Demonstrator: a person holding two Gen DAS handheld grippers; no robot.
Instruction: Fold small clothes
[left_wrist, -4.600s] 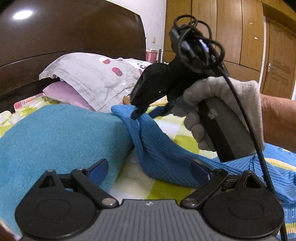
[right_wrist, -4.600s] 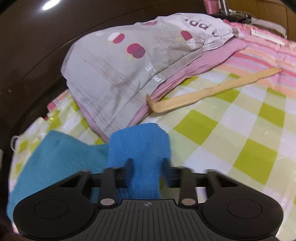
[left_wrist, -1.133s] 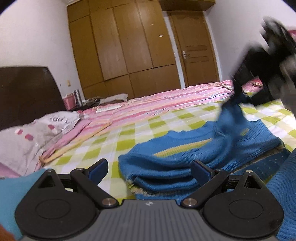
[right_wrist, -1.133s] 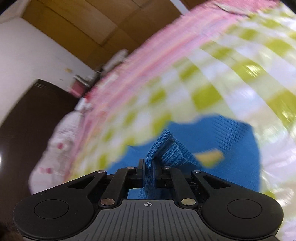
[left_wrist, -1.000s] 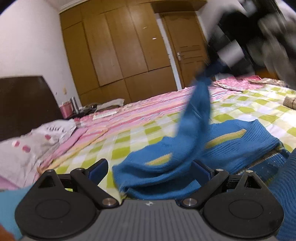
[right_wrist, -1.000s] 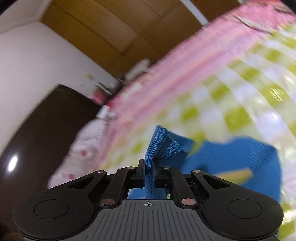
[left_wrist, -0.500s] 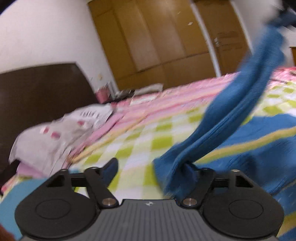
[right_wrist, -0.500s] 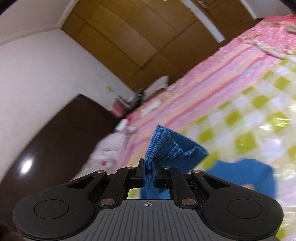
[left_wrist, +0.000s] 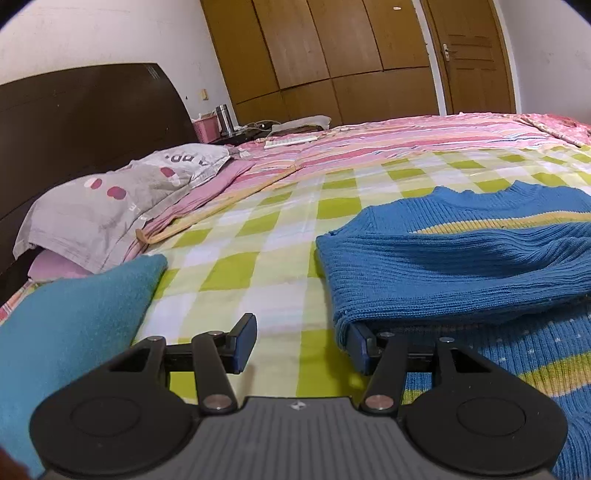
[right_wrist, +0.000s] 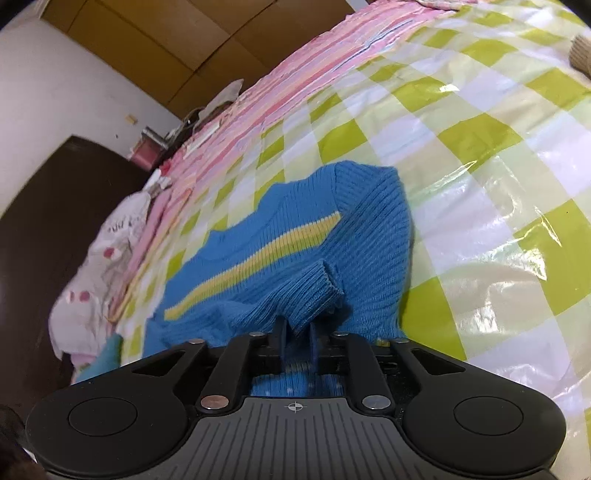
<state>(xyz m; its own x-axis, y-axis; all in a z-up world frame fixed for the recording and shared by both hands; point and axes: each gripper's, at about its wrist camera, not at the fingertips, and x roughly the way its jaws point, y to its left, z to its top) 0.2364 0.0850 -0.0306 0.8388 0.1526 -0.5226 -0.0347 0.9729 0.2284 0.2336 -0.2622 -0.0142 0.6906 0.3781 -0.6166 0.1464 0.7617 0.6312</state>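
Observation:
A blue ribbed sweater (left_wrist: 461, 258) with a yellow stripe lies on the checked bedsheet (left_wrist: 258, 258), one sleeve folded across its body. My left gripper (left_wrist: 301, 345) hovers low at the sweater's left edge. Its jaws are closing with only sheet between them, and the folded knit edge rests against the right finger (left_wrist: 360, 349). In the right wrist view the sweater (right_wrist: 295, 251) lies just ahead, and the sleeve's cuff (right_wrist: 314, 291) lies on its body. My right gripper (right_wrist: 297, 338) is opening, with the cuff's tip loose between its jaws.
A teal folded cloth (left_wrist: 74, 317) lies left of the left gripper. Behind it are a grey pillow (left_wrist: 110, 206), a long wooden stick (left_wrist: 221, 206) and the dark headboard (left_wrist: 85, 107). Pink striped bedding (left_wrist: 406, 140) and wooden wardrobes (left_wrist: 332, 55) fill the back.
The right gripper came down and laid the lifted sleeve across the sweater, then its jaws parted. The left gripper's jaws narrowed and it moved lower, up to the sweater's left edge.

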